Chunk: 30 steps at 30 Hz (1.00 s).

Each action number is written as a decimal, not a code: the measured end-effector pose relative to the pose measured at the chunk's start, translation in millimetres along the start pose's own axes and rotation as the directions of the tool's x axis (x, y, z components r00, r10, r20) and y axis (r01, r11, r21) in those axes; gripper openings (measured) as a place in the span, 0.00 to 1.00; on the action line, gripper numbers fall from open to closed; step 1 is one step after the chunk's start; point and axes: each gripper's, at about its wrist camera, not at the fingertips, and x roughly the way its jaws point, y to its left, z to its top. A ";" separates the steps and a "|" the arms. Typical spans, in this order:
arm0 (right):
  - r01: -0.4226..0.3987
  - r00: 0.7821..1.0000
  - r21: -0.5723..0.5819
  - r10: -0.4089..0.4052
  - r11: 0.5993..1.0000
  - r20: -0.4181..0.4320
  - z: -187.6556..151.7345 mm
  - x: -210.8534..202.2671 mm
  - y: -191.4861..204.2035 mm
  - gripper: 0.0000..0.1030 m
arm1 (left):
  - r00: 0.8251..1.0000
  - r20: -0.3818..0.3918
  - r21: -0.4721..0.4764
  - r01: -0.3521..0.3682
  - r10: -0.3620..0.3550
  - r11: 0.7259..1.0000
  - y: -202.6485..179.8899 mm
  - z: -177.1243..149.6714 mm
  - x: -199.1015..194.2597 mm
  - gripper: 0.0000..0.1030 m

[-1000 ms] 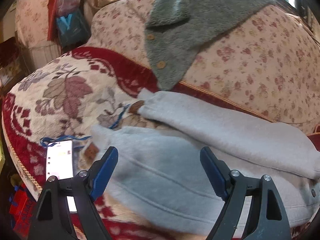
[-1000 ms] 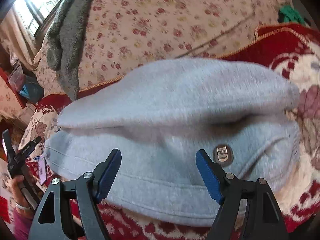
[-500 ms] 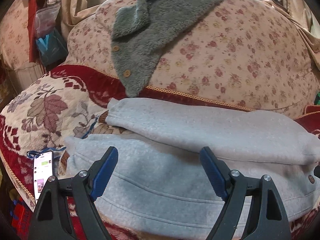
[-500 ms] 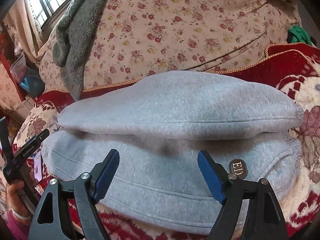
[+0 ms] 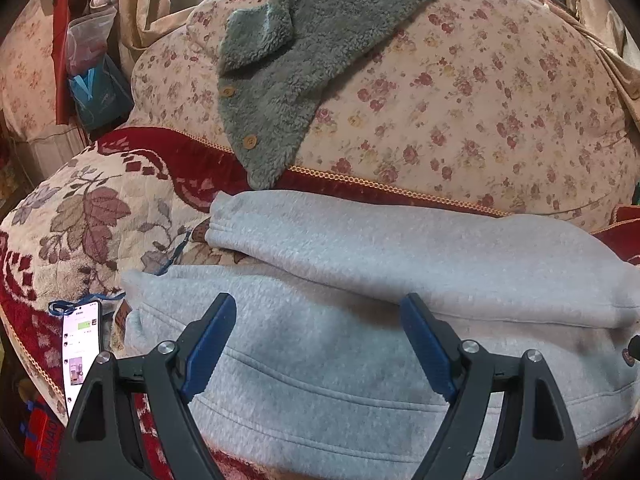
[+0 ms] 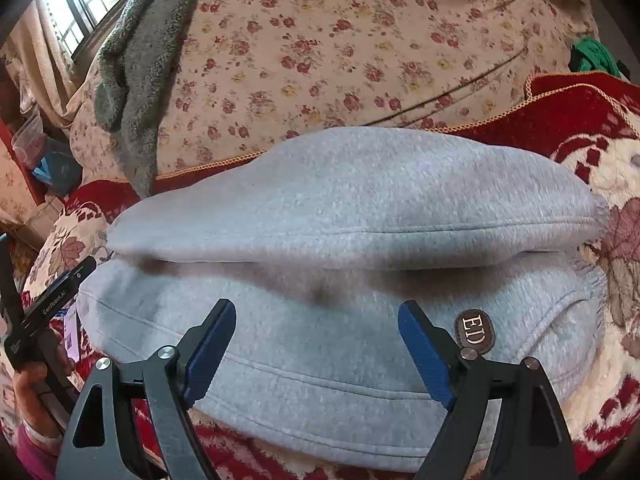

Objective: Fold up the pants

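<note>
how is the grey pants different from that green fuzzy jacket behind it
The pants are pale grey, smooth knit, folded flat on the red seat cover; the jacket is darker green-grey, shaggy, draped over the floral backrest. The jacket has wooden buttons; the pants carry a brown badge. Neither is gripped.

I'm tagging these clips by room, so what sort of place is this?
Most likely a home living room. Grey pants lie on a sofa with a floral back cushion and a red patterned seat cover; a window with curtains sits behind.
</note>
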 end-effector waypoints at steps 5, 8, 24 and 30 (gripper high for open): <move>0.002 1.000 0.014 -0.002 1.000 -0.007 -0.5 3.7 -4.9 0.86 | 1.000 -0.010 -0.001 -0.005 0.005 1.000 1.7 -0.7 5.4 0.81; 0.004 1.000 0.023 -0.004 1.000 -0.010 -0.6 5.7 -8.5 0.86 | 1.000 -0.019 -0.005 -0.003 0.003 1.000 3.7 -0.5 9.2 0.81; -0.032 0.999 0.262 0.038 0.964 -0.019 3.6 14.0 -90.4 0.91 | 0.978 -0.149 -0.252 0.106 -0.147 0.962 77.1 22.8 68.0 0.84; -0.073 0.997 0.322 0.081 0.944 -0.012 10.5 15.5 -103.7 0.92 | 0.967 -0.178 -0.317 0.119 -0.182 0.941 84.6 28.8 97.2 0.84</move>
